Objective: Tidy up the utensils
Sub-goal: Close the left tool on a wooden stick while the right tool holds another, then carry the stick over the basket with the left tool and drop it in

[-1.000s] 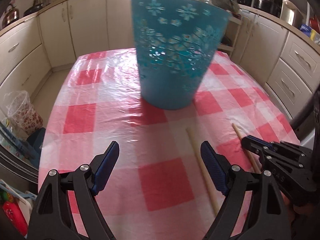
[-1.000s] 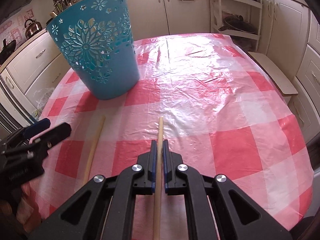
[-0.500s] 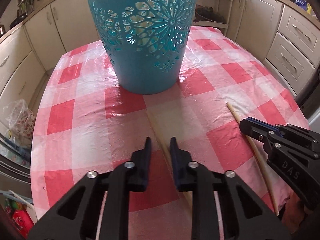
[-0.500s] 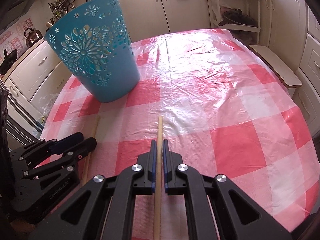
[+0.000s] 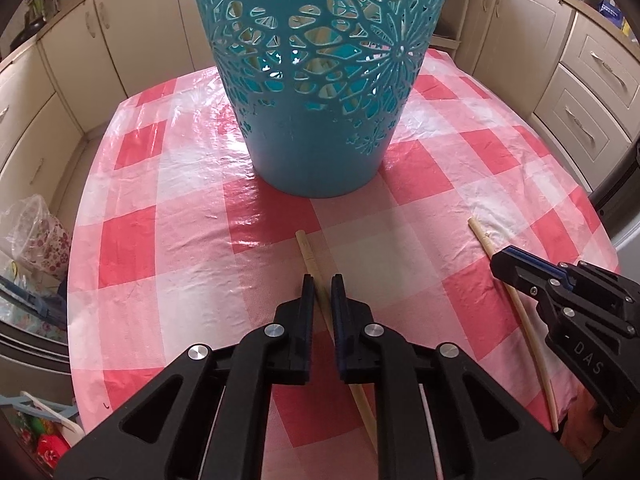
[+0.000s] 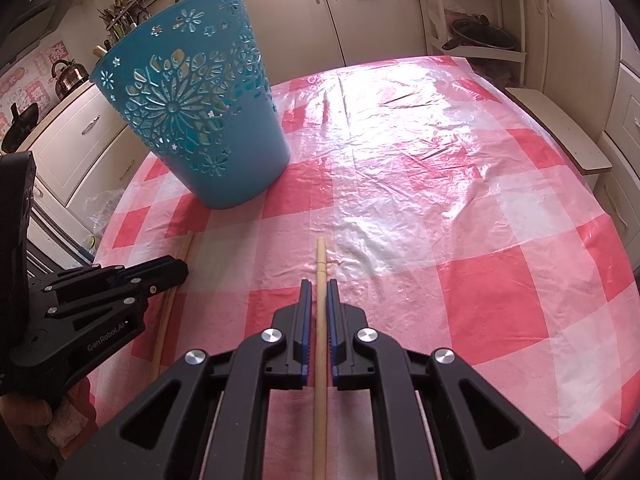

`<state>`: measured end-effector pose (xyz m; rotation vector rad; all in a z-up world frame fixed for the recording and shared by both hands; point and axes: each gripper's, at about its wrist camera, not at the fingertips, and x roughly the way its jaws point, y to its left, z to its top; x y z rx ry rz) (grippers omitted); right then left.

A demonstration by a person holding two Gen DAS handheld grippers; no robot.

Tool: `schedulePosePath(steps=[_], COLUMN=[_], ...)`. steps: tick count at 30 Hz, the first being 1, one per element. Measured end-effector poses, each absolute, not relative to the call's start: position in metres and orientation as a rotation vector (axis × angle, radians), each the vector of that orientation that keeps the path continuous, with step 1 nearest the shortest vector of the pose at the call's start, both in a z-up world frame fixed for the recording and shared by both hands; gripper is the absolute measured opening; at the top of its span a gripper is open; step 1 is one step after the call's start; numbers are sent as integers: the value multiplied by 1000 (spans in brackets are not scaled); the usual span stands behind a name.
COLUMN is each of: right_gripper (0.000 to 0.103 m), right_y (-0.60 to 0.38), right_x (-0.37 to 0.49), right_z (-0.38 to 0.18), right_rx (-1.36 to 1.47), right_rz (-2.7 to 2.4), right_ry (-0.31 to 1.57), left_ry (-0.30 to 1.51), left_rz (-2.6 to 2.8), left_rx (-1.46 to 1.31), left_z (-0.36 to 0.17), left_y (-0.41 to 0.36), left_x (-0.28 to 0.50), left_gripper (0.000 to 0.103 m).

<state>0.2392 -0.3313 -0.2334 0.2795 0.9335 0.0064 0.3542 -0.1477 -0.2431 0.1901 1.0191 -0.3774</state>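
A teal cut-out basket [image 5: 320, 80] stands on the red-and-white checked table [image 5: 160, 240]; it also shows in the right wrist view [image 6: 200, 120]. Pale sticks show through its holes. My left gripper [image 5: 321, 280] is shut on a wooden chopstick [image 5: 308, 250] that lies on the cloth before the basket. My right gripper [image 6: 316, 285] is shut on a second chopstick [image 6: 321, 260], low over the table. In the left wrist view the right gripper [image 5: 508, 260] sits at the right over its chopstick [image 5: 480, 236]. In the right wrist view the left gripper [image 6: 176, 270] sits at the left.
Cream kitchen cabinets [image 6: 380, 8] surround the table. A shelf rack with a pan [image 6: 480, 36] stands at the back right. A kettle [image 6: 68, 76] sits on the left counter. Bags and clutter [image 5: 32, 232] lie on the floor left of the table.
My left gripper has moved forward and down toward the basket and closed from wide open onto the chopstick. My right gripper stays shut on its chopstick, almost still.
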Motion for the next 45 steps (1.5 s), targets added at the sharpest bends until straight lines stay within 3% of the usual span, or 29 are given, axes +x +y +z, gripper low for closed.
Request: schedulePosePath(steps=[7,10,11,12,14,16,36,45], right_gripper=[9,11,12,12,12,14,21,24], right_y=[-329,-328,-327,-326,-325,-324,-322,-319], right_x=[239,240,240,240,241,242,240,241], right_z=[-233,-233,-233,-233,-233,-233,-233,-233], right_rx=[272,269,263,255,237,228,212,206], right_rz=[6,9,10,9,9,11,22,24], right_ry=[927,924,923,921,917,912,894,892], left_ry=[1036,1013,1006,1005,1002,984,894,822], left_rz=[-388,-296,-295,-301,-333,-329,-333,-430], left_rx=[219,278,267,246,230,267,206,27], left_z=[-241,-241,-242,-242,-242,-242,-209,-162], left_y=[-146,-149,-148,-147,-149,-157,-129,-102], left_x=[355,361,363,364,362,356,316,308], left_gripper=[8,41,41,40,17,6,5,5])
